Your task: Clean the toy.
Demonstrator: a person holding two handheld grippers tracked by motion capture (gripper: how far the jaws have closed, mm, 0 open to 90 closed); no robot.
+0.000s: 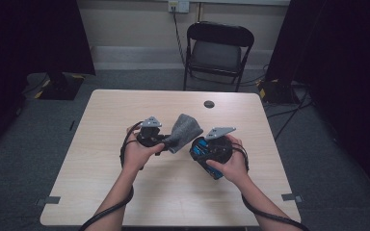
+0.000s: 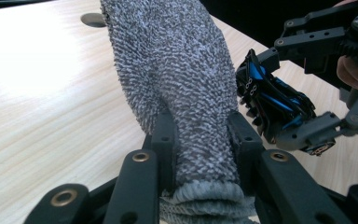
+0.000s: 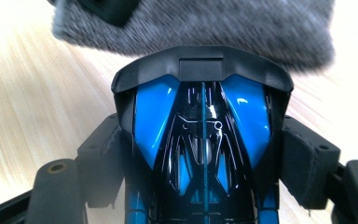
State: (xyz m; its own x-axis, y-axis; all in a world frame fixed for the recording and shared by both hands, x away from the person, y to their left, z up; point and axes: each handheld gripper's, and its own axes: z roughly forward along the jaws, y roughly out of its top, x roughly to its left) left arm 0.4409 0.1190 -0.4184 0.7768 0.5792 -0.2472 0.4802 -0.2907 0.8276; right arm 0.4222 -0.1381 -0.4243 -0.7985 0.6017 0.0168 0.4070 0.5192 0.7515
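A grey terry cloth pouch (image 1: 185, 131) hangs above the middle of the wooden table (image 1: 125, 110). My left gripper (image 1: 166, 142) is shut on its lower end, and the pads squeeze the fabric (image 2: 177, 70) from both sides. My right gripper (image 1: 200, 147) is shut on a glossy blue and black object (image 3: 200, 130) that looks like a toy car. Its front end (image 2: 265, 93) points at the side of the pouch, very near it. I cannot tell whether the two touch. The pouch (image 3: 214, 23) spans the top of the right gripper view.
A round cable hole (image 1: 209, 104) sits in the table near its far edge. A black folding chair (image 1: 219, 48) stands behind the table. Cables trail from both grippers back along the person's forearms.
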